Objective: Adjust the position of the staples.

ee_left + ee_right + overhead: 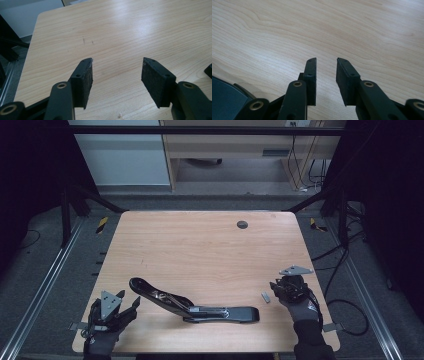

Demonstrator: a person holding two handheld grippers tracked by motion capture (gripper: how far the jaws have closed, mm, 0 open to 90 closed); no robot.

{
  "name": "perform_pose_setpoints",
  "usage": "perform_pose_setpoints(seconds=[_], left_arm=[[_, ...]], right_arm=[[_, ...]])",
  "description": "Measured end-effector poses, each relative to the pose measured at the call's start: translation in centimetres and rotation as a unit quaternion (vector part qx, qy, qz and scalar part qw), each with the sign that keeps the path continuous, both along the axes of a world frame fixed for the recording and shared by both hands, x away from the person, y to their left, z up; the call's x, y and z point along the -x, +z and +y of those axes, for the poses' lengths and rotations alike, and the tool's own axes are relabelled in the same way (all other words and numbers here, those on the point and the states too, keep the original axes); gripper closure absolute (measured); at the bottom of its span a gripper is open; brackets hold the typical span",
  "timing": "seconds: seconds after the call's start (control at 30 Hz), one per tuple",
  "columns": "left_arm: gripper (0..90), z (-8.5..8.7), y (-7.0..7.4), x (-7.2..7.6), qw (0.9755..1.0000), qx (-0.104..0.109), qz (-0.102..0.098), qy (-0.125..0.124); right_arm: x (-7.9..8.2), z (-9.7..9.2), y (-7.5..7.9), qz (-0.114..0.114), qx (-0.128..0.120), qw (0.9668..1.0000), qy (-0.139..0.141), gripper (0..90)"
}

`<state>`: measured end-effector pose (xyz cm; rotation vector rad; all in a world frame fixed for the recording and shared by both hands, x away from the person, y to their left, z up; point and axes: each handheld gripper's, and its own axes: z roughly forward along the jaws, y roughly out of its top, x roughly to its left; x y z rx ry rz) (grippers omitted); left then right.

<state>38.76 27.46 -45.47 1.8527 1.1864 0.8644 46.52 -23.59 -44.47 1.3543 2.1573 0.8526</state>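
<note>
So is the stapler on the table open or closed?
Open: the stapler's top arm tilts up to the left, away from its flat base on the table.

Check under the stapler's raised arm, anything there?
Under the lifted arm of the open black stapler, bare wooden table shows in the gap near its raised end. Where arm meets base, the stapler's own body covers the spot.

A light wooden worktop (200, 245) carries a black stapler (192, 305), swung open, with a small grey piece (265, 297) near it.
</note>
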Motion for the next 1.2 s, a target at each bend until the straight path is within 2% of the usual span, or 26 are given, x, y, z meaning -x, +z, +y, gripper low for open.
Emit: perform_pose_setpoints(seconds=[0.1, 0.23, 0.3, 0.33, 0.4, 0.43, 0.53, 0.67, 0.8, 0.83, 1.1, 1.2], left_arm=[[42.0, -0.1, -0.1, 0.0, 1.0, -0.003, 0.002, -0.001], [42.0, -0.1, -0.2, -0.2, 1.0, -0.004, 0.005, 0.0], [42.0, -0.1, -0.2, -0.2, 0.9999, -0.008, 0.007, 0.001], [42.0, -0.1, -0.2, -0.2, 0.9999, -0.008, 0.006, 0.002], [42.0, -0.1, -0.2, -0.2, 1.0, -0.007, 0.006, 0.002], [42.0, -0.1, -0.2, -0.2, 1.0, -0.007, 0.005, 0.002], [42.0, -0.1, -0.2, -0.2, 0.9999, -0.007, 0.008, 0.003], [42.0, -0.1, -0.2, -0.2, 0.9999, -0.009, 0.009, 0.002], [42.0, -0.1, -0.2, -0.2, 0.9999, -0.01, 0.009, 0.002], [42.0, -0.1, -0.2, -0.2, 0.9999, -0.009, 0.009, 0.003], [42.1, -0.1, -0.3, -0.2, 0.9999, -0.012, 0.01, 0.001], [42.1, -0.1, -0.3, -0.3, 0.9999, -0.012, 0.01, 0.0]], right_arm=[[-0.4, 0.3, -0.5, 0.013, 0.006, 0.9999, 0.0, 72.5], [-0.4, 0.7, -1.4, 0.027, 0.005, 0.9996, 0.007, 74.2], [-0.3, 0.8, -1.7, 0.04, 0.001, 0.9992, 0.006, 74.2], [-0.3, 0.9, -1.9, 0.037, 0.01, 0.9992, 0.01, 74.0], [-0.2, 1.1, -1.7, 0.043, 0.0, 0.999, 0.01, 73.9], [-0.2, 1.2, -1.9, 0.037, 0.007, 0.9992, 0.014, 73.5], [-0.2, 1.6, -2.2, 0.043, 0.021, 0.9987, 0.018, 72.3], [-0.3, 2.0, -2.6, 0.052, 0.02, 0.9981, 0.028, 71.4], [-0.3, 2.2, -2.7, 0.063, 0.018, 0.9975, 0.025, 70.9], [-0.4, 2.2, -2.9, 0.059, 0.025, 0.9975, 0.029, 70.9], [-0.6, 2.4, -3.2, 0.072, 0.029, 0.9965, 0.03, 71.2], [-0.6, 2.5, -3.2, 0.083, 0.028, 0.9958, 0.028, 72.3]])
